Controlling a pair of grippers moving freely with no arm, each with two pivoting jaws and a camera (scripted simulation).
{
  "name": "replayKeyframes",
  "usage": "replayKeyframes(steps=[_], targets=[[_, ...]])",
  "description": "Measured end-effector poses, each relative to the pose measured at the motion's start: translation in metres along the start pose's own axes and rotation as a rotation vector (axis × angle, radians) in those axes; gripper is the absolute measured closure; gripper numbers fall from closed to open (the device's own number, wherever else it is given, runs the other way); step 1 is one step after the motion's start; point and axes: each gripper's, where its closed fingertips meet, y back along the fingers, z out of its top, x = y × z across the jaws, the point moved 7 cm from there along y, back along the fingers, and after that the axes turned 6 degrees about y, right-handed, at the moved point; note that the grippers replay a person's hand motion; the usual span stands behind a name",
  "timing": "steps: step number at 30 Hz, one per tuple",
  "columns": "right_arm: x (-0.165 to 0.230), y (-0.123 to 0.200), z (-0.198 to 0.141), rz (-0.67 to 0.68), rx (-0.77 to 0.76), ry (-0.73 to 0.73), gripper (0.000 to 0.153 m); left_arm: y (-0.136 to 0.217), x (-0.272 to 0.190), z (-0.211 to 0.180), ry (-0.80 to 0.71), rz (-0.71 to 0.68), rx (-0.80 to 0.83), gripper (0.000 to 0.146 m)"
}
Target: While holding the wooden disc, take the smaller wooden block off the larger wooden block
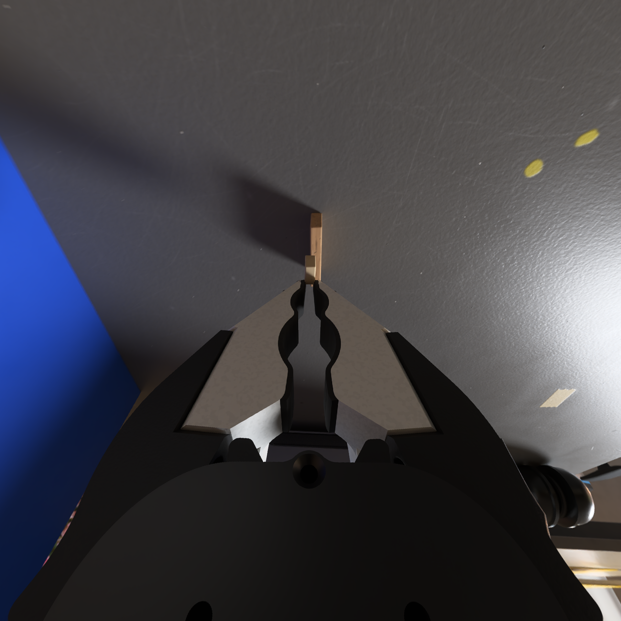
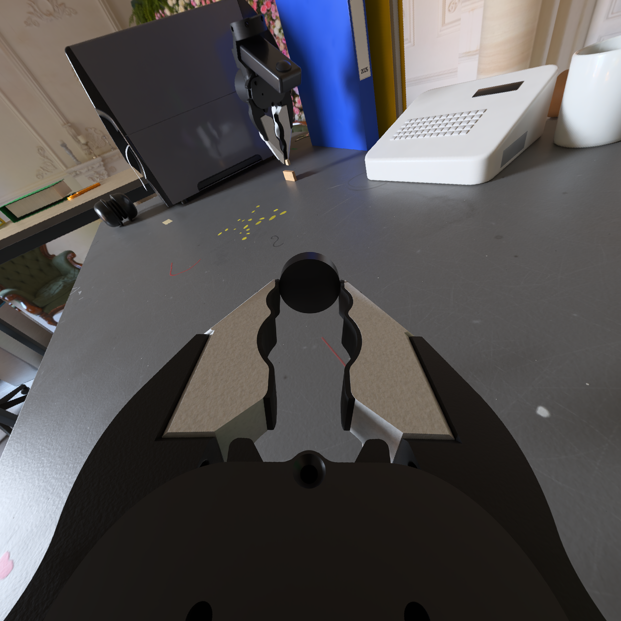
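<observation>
My left gripper is shut on the smaller wooden block, a pale little piece at its fingertips. The larger wooden block lies on the grey table just beyond and below it. In the right wrist view the left gripper points down and holds the smaller block a little above the larger block, apart from it. My right gripper is shut on the disc, which looks dark here, held above the table's middle.
A dark slanted board, a blue binder, a white boxy device and a white jug stand at the back. A black rounded object lies near the table's left edge. Yellow specks mark the surface.
</observation>
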Motion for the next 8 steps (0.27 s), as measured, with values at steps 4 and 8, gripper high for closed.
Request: replayKeyframes(steps=[4, 8], targets=[[0.001, 0.001, 0.000, -0.008, -0.001, 0.011, 0.118, 0.034, 0.003, -0.006, 0.047, 0.047, -0.067, 0.142], [0.003, 0.001, 0.000, -0.014, 0.007, 0.031, 0.118, 0.083, -0.002, -0.016, 0.077, 0.116, -0.149, 0.142]])
